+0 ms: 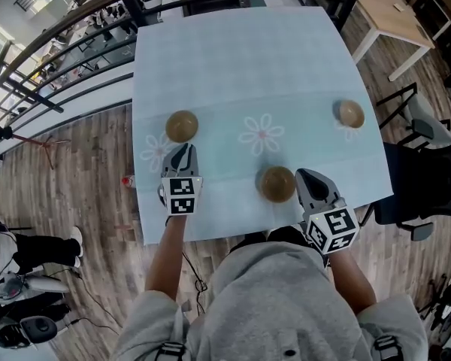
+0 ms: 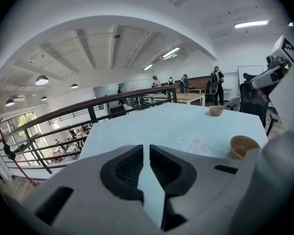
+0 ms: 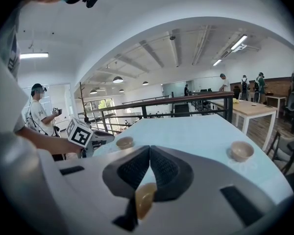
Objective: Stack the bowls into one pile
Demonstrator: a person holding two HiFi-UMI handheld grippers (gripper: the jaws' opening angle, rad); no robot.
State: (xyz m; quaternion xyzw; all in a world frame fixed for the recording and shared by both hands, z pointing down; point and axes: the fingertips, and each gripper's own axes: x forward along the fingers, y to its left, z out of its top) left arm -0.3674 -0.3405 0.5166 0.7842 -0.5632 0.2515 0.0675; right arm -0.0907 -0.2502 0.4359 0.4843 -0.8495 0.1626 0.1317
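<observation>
Both tools were closed and empty. The left gripper (image 1: 182, 150) sat just short of the left bowl (image 1: 182, 125), and the right gripper (image 1: 304, 175) was beside the near bowl (image 1: 276, 183). The far bowl (image 1: 350, 113) sat well apart on the table (image 1: 233, 59). I judged them light, stiff, perhaps slick, so I'd pinch a rim. I couldn't tell the material, and my right gripper view caught the near bowl only as a sliver.

In your right hand-held gripper (image 3: 150, 149) view, the front bowl (image 3: 144, 199) showed only as a tan sliver through the slot below the meeting jaw tips. The gripper's body hid the rest. In your left hand-held gripper (image 2: 146, 148) view, that gripper's pale body cut off the same bowl's lower edge. In the head view, your hood (image 1: 278, 280) covered the worktop's (image 1: 240, 66) near edge.
</observation>
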